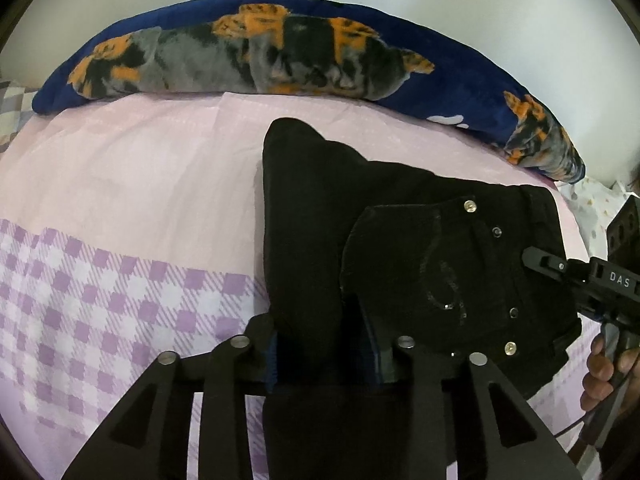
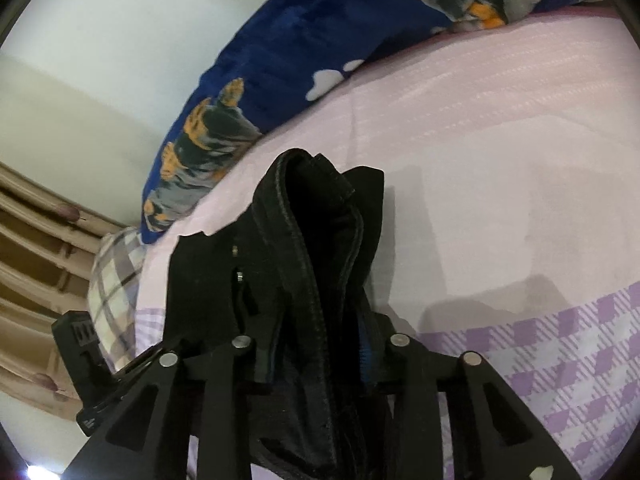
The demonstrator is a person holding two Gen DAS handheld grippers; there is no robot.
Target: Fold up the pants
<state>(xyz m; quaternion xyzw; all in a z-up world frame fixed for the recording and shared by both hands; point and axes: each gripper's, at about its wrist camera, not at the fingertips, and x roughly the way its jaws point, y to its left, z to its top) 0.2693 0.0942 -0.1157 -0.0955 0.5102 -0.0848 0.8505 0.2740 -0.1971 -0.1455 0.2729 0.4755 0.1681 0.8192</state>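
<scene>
Black pants (image 1: 320, 216) lie folded on a pink and purple-checked bed sheet (image 1: 132, 184); a back pocket with silver rivets (image 1: 440, 276) faces up. My left gripper (image 1: 324, 360) is shut on a thick fold of the pants near their front edge. My right gripper (image 2: 320, 352) is shut on the waistband end of the pants (image 2: 316, 240), with the fabric bunched and raised between its fingers. The right gripper also shows in the left wrist view (image 1: 536, 258) at the pants' right edge, held by a hand (image 1: 604, 368).
A dark blue blanket with orange and grey dog print (image 1: 280, 56) lies along the far side of the bed, below a white wall. A checked pillow (image 2: 116, 280) and beige curtains (image 2: 36, 264) are at the bed's end.
</scene>
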